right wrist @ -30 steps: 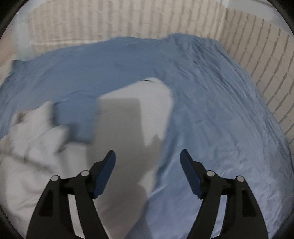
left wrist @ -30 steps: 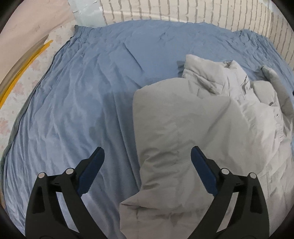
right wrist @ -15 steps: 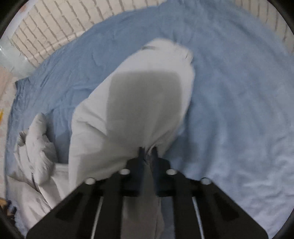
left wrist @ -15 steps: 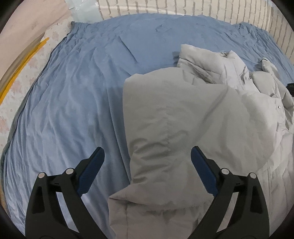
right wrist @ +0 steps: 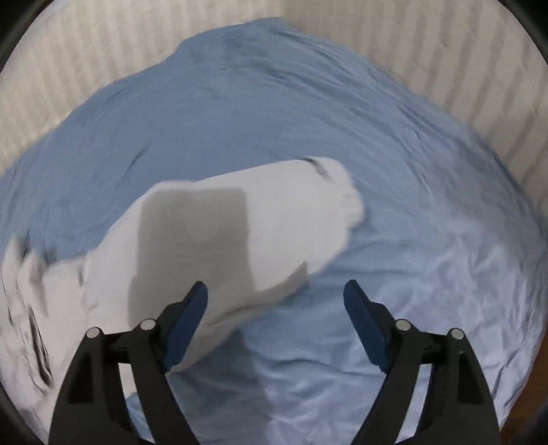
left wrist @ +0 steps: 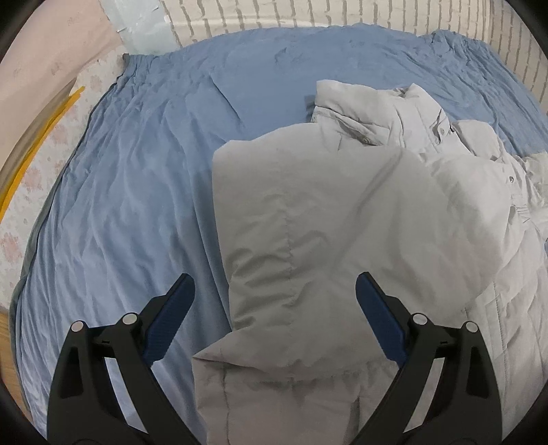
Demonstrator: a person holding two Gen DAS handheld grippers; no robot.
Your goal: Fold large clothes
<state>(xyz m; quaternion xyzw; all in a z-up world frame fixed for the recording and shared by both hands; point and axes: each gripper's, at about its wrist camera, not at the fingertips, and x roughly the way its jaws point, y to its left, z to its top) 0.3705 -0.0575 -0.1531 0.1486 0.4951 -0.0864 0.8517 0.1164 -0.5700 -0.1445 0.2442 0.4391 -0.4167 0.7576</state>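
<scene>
While no basket, box or bin shows in either view, a blue sheet (left wrist: pixel 144 205) covers the bed and carries the pale grey padded jacket (left wrist: pixel 325 212), which lies crumpled toward the right of the left wrist view with its collar and snaps toward the brick-patterned wall (left wrist: pixel 342 13). One sleeve (right wrist: pixel 239 226) stretches flat over the sheet in the blurred right wrist view. Spread wide, the left gripper (left wrist: pixel 275 309) hangs above a folded panel of the jacket, nothing pinched. At the right gripper (right wrist: pixel 275 316) the jaws have just been opening and stand far apart; its left finger (right wrist: pixel 186 321) overlaps the sleeve's edge, but nothing is clamped between the pads.
</scene>
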